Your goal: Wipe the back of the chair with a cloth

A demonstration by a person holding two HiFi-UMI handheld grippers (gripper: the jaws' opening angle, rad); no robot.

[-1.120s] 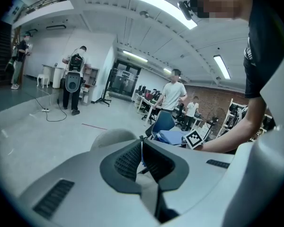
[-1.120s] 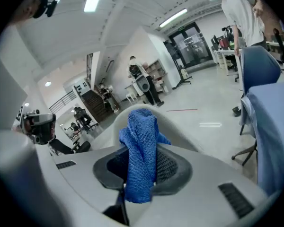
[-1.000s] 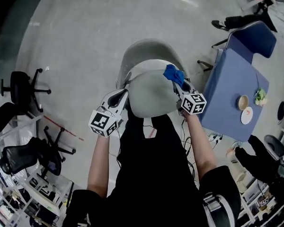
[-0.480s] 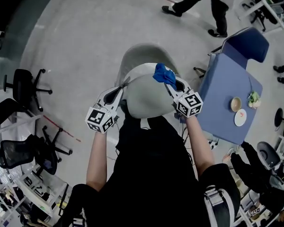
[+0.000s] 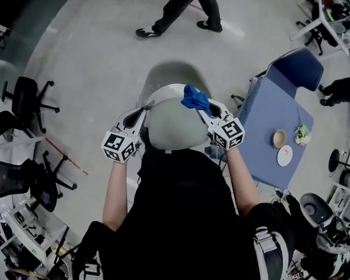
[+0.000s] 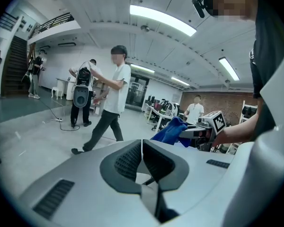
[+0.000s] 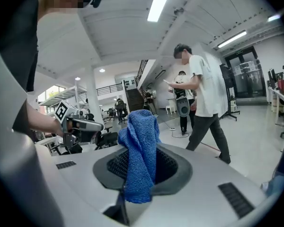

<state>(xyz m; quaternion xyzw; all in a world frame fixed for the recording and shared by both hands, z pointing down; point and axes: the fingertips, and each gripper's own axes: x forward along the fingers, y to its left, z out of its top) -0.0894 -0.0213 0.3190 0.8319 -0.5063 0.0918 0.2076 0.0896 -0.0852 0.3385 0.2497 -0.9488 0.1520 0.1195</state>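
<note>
At the bottom of the head view the person [image 5: 181,214] in black reaches both forearms up the frame, one gripper on each side of the grey chair [image 5: 169,127]. The left gripper [image 5: 144,107] sits at the left edge of the chair's rounded back, its marker cube lower left of it. In the left gripper view its jaws are pressed together with nothing between them.

The right gripper [image 5: 202,107] sits at the right edge of the back. Its jaws are clamped on the blue cloth [image 7: 139,150], which stands up in a bunch above them and hangs down in front of them. In the head view the cloth shows at the upper right of the chair's back, just over its top edge. Whether it touches the back cannot be told.

Beyond the back, toward the upper middle of the frame, lies the chair's seat on the pale floor [image 5: 93,57]. To the right stands a blue table [image 5: 262,127] bearing a bowl [image 5: 278,138] and a plate [image 5: 284,155], with a blue chair [image 5: 296,69] above it. Black office chairs [image 5: 23,104] stand at the left edge. At the top a passer-by [image 5: 184,4] is mid-stride.
</note>
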